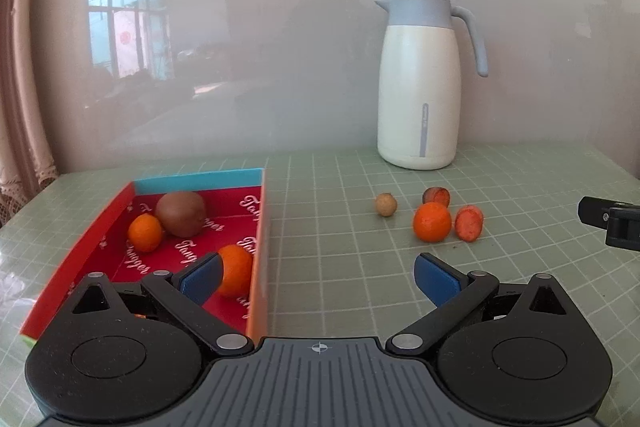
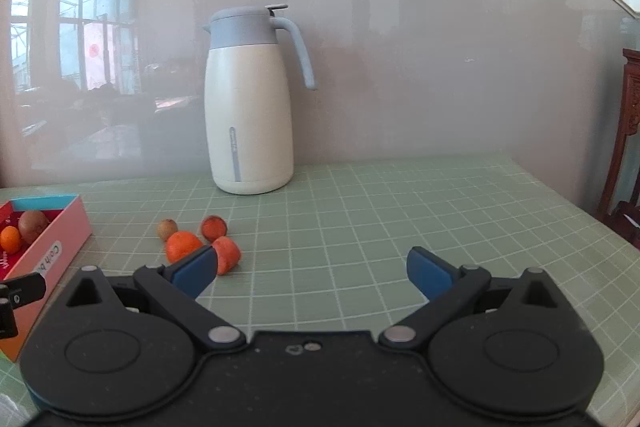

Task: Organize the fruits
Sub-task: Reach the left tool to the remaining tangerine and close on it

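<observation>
A red box point(image 1: 256, 227) with a blue far wall lies at the left; it holds a brown kiwi point(image 1: 180, 213) and two oranges point(image 1: 145, 233) point(image 1: 236, 269). On the green grid mat lie a loose orange point(image 1: 432, 221), two red-orange fruit pieces point(image 1: 469, 223) point(image 1: 436, 195) and a small tan round fruit point(image 1: 386, 204). My left gripper point(image 1: 318, 277) is open and empty, its left finger over the box's near right corner. My right gripper point(image 2: 312, 271) is open and empty, right of the loose fruits point(image 2: 182, 246). The box also shows in the right wrist view point(image 2: 56, 247).
A white jug with a grey-blue lid and handle point(image 1: 420, 87) stands at the back of the mat point(image 1: 340, 227) against a glossy wall. The right gripper's tip shows at the right edge of the left wrist view point(image 1: 612, 221). A wooden chair point(image 2: 628, 147) stands far right.
</observation>
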Tool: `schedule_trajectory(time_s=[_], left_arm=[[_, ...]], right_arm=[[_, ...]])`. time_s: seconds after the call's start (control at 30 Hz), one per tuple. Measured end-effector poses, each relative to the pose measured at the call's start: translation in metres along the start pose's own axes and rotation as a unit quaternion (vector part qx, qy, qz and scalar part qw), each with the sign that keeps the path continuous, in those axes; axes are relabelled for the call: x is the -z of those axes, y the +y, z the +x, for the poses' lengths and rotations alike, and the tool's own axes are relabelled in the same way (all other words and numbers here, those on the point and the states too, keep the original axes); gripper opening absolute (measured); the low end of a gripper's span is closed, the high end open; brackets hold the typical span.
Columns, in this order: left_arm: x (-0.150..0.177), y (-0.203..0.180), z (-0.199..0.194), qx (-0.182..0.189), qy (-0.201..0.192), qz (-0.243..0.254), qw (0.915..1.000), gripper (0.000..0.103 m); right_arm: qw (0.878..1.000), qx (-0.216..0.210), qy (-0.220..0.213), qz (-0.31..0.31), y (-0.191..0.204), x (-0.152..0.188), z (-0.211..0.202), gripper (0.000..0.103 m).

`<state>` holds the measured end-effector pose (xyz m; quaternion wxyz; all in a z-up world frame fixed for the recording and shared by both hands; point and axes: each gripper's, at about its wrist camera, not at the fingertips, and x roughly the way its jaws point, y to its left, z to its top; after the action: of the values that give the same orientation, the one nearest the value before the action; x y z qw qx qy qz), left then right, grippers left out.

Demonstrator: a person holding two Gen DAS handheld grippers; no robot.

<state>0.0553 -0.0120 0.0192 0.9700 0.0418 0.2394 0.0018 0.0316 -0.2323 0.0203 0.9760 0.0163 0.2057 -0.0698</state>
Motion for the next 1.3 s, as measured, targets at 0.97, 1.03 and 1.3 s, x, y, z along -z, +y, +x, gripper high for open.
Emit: schedule_trajectory(time_s=[0.97,1.03,1.3], left_arm=[[-0.025,-0.084,0.126,0.049,0.073,0.021,0.9959,0.077],[-0.025,-0.086,0.126,0.049,0.072,0.021,0.9959,0.074],[-0.025,-0.091,0.132,0.059,0.076,0.021,0.9951,0.055]], right_arm=[[0.999,0.020,0.005,0.042,-0.040,0.004,0.000,0.102],[0.999,0.030,0.008,0.043,-0.040,0.004,0.002,0.102],[0.997,0.048,0.014,0.051,-0.042,0.006,0.007,0.102]])
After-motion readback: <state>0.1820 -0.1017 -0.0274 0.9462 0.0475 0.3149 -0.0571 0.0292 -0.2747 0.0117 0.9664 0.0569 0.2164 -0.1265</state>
